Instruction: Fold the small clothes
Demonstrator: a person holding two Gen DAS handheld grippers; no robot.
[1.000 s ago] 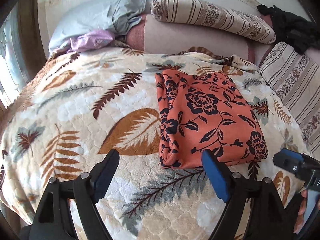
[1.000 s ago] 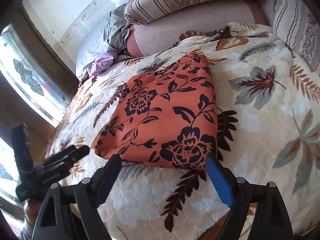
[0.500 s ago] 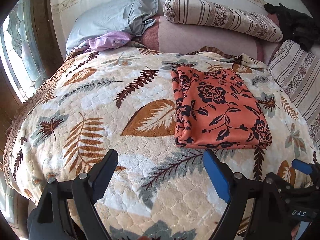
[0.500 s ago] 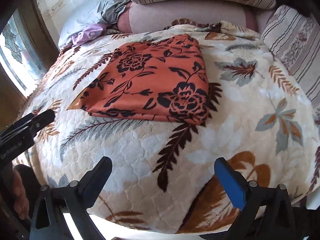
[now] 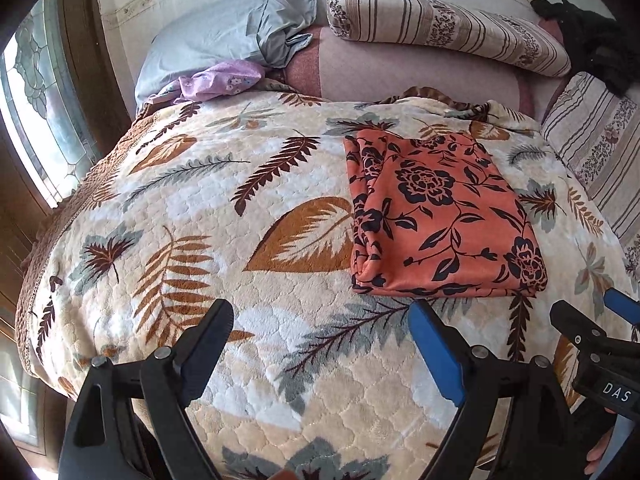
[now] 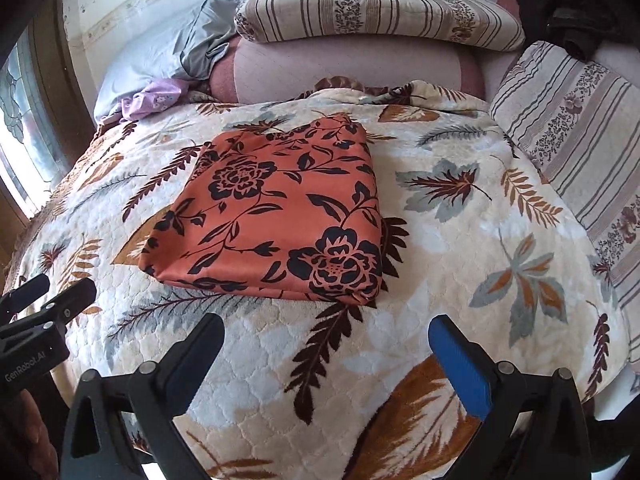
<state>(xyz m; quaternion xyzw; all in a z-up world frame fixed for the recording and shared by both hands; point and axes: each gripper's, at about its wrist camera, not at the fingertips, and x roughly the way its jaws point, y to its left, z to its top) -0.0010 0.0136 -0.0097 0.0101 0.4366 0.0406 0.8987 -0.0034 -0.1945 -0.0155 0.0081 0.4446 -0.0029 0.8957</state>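
An orange cloth with black flowers [image 5: 440, 216] [image 6: 276, 216] lies folded into a flat rectangle on the leaf-patterned blanket [image 5: 200, 208] [image 6: 460, 240]. My left gripper [image 5: 320, 316] hovers open over the blanket, short of the cloth's near edge, nothing between its fingers. My right gripper [image 6: 326, 330] is also open and empty, held back from the cloth's near edge. Each gripper shows at the side of the other's view: the right gripper [image 5: 592, 320] at the lower right of the left wrist view, the left gripper [image 6: 44, 300] at the lower left of the right wrist view.
Striped pillows [image 5: 440, 28] [image 6: 572, 132] and a pink bolster [image 6: 340, 72] line the head and right side of the bed. A grey-blue pillow [image 5: 216, 40] and a lilac garment [image 5: 216, 84] lie at the back left. Dark clothing [image 5: 588, 36] sits back right. A window [image 5: 36, 100] is on the left.
Both grippers have drawn back from the folded cloth and lifted a little, so more of the bed shows. The right gripper's jaws have opened wider. The cloth has stayed in place.
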